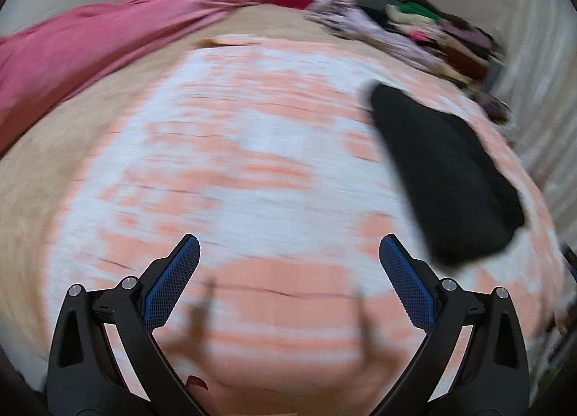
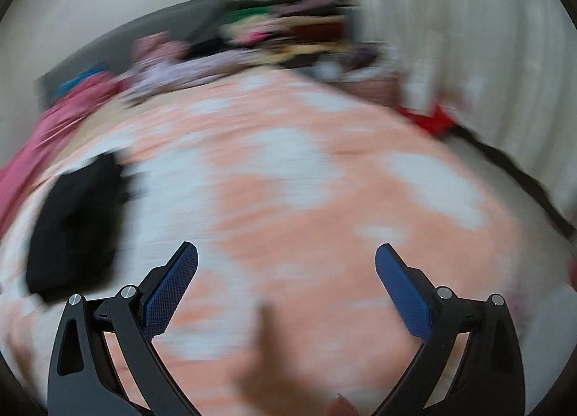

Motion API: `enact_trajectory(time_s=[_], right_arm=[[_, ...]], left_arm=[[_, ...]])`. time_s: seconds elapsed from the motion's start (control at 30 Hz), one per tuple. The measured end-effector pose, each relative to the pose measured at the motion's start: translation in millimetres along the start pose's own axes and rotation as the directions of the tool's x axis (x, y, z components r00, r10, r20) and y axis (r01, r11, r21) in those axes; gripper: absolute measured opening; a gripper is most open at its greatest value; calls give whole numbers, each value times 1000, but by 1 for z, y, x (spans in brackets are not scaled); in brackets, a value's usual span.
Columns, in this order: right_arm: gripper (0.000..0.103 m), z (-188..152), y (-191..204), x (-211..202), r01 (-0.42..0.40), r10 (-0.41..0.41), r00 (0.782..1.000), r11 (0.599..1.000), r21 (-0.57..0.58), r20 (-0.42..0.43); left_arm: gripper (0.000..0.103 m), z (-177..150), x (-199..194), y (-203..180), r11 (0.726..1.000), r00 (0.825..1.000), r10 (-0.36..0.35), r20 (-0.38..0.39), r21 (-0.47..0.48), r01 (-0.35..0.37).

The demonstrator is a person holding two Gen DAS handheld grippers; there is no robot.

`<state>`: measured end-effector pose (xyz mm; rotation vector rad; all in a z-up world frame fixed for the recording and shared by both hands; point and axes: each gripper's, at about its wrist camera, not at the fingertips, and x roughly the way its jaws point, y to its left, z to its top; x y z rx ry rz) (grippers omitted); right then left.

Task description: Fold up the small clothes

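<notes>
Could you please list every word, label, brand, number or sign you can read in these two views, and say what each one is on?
None can be read in either view.
The folded black garment shows no label or print.
The peach and white bedspread bears only a blurred pattern, no lettering.
The pile of clothes at the far edge is too blurred to tell.
The left tongs and right tongs show no marking.

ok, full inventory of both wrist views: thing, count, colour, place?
black garment: one, black, folded flat on the patterned cover, between the two claws.
patterned cover: one, peach and white, spread under both claws.
pink cloth: one, pink, far left of the bed.
clothes pile: mixed colours, far edge by the curtain; count unclear, blurred.
red item: one, red, right edge of the bed; blurred.
curtain: pale, right.
left claw: open, empty.
right claw: open, empty.
</notes>
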<state>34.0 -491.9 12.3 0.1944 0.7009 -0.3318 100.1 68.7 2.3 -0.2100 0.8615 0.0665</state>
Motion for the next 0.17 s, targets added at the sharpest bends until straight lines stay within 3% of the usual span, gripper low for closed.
enact_trajectory(time_s=[0.07,0.17], right_arm=[[98,-6,-67,-2,168,-170,985,982,86,18],[98,-26,-178,-13,400,-401,915,881,252,-47]], left_arm=[[93,12,8,49,995,997,82,-3,-53,-82],[93,30,15,122,967,974,225,-10,-118,-224]])
